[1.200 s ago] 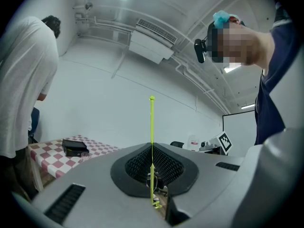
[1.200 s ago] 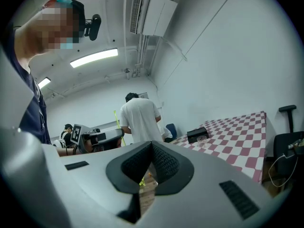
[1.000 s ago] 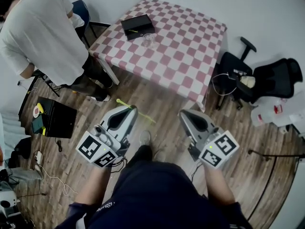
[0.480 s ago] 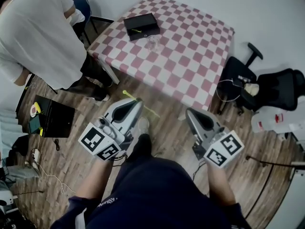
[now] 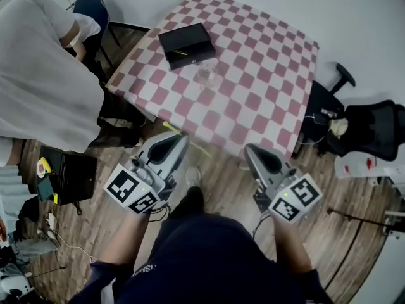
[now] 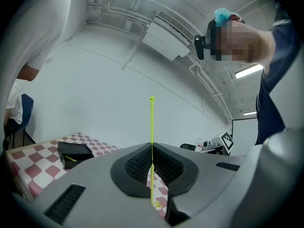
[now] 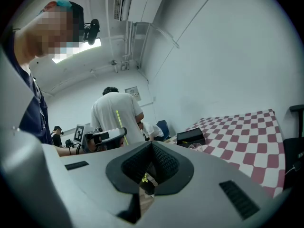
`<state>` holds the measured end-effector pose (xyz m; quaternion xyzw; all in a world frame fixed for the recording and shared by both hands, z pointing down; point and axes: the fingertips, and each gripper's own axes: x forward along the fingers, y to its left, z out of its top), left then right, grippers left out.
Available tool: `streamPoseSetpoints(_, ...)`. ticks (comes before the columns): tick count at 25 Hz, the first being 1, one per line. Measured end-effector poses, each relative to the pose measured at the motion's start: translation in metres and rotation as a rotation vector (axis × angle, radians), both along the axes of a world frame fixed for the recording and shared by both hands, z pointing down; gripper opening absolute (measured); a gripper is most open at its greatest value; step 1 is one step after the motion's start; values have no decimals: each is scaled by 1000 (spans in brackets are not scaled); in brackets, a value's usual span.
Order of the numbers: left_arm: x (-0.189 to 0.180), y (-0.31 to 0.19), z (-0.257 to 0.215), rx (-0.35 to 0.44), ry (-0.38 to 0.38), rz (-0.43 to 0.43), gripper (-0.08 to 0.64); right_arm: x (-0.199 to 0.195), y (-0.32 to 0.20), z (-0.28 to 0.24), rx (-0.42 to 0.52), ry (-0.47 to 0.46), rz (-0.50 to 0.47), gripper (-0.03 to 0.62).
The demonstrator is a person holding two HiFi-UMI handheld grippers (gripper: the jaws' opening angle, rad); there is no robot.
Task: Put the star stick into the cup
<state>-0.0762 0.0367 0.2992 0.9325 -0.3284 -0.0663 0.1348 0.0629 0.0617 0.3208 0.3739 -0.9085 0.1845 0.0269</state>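
Observation:
In the head view my left gripper (image 5: pixel 178 139) is shut on a thin yellow-green star stick (image 5: pixel 197 147), which lies crosswise through the jaws above the wooden floor. In the left gripper view the stick (image 6: pixel 152 127) rises straight up between the closed jaws. A clear cup (image 5: pixel 207 75) stands on the checked table (image 5: pixel 266 87), beside a black box (image 5: pixel 185 43) and well ahead of both grippers. My right gripper (image 5: pixel 252 151) is shut with no task object in it. The right gripper view shows the cup (image 7: pixel 196 147) far off on the table.
A person in a white shirt (image 5: pixel 38 87) stands at the table's left edge. Black office chairs (image 5: pixel 370 128) sit to the table's right. A dark case (image 5: pixel 66 173) and cables lie on the floor at left. The table's near edge (image 5: pixel 209 138) is just ahead of the grippers.
The view has moved closer to the table, which now looms larger and nearer the grippers. Both grippers keep their pose, and the stick stays in the left one.

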Motion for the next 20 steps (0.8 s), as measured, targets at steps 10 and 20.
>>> streamPoseSetpoints(10,-38,-105,12,-28,-4,38,31,-32,-96,12,-56,12,61,8)
streamPoseSetpoints(20,-51,-153,17,-46,-2,44,31,-47,-140,12,-70,23,86,9)
